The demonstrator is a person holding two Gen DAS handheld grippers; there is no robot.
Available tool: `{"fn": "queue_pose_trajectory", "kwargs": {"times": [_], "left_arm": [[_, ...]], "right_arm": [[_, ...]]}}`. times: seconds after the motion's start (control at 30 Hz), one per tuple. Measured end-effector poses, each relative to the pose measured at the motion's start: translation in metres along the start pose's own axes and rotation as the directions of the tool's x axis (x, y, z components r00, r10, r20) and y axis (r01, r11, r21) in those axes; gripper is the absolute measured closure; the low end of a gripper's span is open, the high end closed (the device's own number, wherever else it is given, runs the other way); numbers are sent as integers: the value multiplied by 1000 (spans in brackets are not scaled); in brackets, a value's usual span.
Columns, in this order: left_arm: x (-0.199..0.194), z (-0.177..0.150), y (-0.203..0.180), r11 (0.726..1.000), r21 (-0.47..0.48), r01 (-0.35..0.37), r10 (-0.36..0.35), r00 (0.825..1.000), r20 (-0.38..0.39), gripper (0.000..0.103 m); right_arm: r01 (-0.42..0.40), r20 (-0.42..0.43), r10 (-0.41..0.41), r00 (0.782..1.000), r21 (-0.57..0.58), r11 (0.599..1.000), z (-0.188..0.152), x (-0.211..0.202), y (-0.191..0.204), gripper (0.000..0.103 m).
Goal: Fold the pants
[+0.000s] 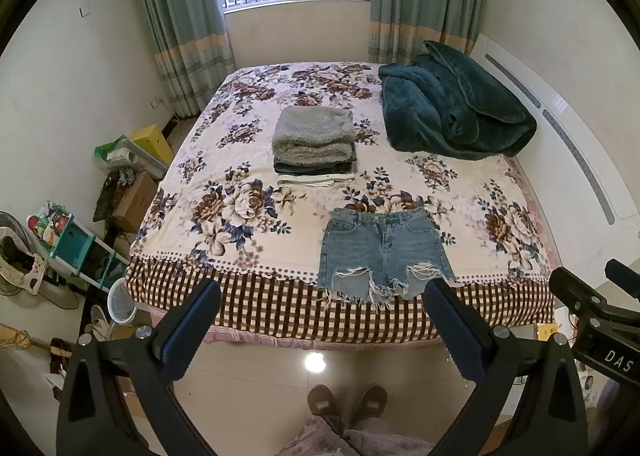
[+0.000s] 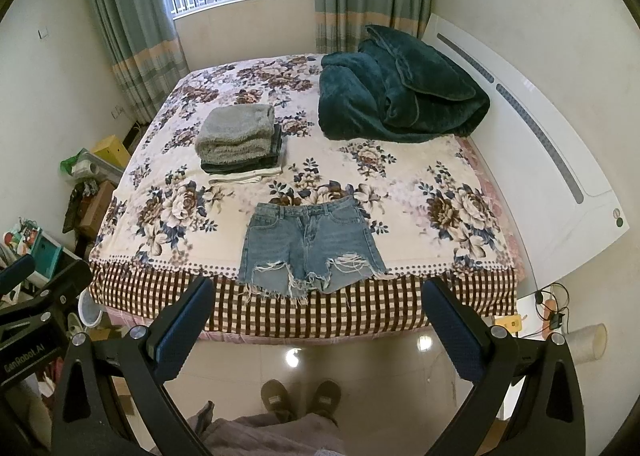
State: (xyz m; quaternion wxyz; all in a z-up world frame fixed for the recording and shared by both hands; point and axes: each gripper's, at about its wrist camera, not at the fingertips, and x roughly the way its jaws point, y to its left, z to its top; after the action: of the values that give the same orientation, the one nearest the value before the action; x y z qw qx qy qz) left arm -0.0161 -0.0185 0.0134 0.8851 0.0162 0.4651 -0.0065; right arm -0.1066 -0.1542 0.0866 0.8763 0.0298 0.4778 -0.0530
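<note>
A pair of frayed blue denim shorts [image 1: 382, 252] lies flat near the front edge of the bed, waistband away from me; it also shows in the right wrist view [image 2: 306, 246]. My left gripper [image 1: 322, 294] is open and empty, held off the bed above the floor, short of the shorts' hem. My right gripper [image 2: 318, 292] is open and empty too, at about the same distance from the hem. The right gripper's body [image 1: 600, 316] shows at the right edge of the left wrist view.
A stack of folded clothes [image 1: 314, 144] with a grey fleecy piece on top sits mid-bed. A dark green blanket [image 1: 452, 104] is heaped at the far right by the white headboard [image 1: 560, 128]. Boxes and shelves [image 1: 120, 184] crowd the floor at the left. My slippered feet [image 1: 346, 402] stand below.
</note>
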Motion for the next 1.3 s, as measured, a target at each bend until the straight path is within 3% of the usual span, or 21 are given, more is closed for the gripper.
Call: {"fn": "queue_pose_trajectory", "kwargs": {"times": [0.37, 0.67, 0.9, 1.1, 1.2, 1.3], "left_arm": [[5, -3, -1, 1000, 11, 7, -7, 1000, -16, 0], [88, 19, 13, 998, 15, -54, 54, 999, -7, 0], [184, 33, -22, 993, 37, -110, 113, 989, -96, 0], [288, 30, -80, 984, 19, -175, 175, 959, -222, 0], [344, 23, -111, 978, -31, -208, 189, 935, -300, 0], [403, 8, -140, 969, -120, -214, 151, 904, -400, 0]], "right_arm": [[10, -20, -10, 1000, 17, 1000, -10, 2, 0, 0], [86, -67, -82, 994, 53, 995, 21, 95, -19, 0], [70, -195, -65, 979, 17, 997, 58, 218, -65, 0], [-20, -307, 16, 951, -8, 1000, 99, 360, -125, 2], [-85, -373, 62, 926, -46, 995, 117, 446, -156, 11], [-147, -445, 110, 889, -48, 988, 128, 532, -187, 33]]}}
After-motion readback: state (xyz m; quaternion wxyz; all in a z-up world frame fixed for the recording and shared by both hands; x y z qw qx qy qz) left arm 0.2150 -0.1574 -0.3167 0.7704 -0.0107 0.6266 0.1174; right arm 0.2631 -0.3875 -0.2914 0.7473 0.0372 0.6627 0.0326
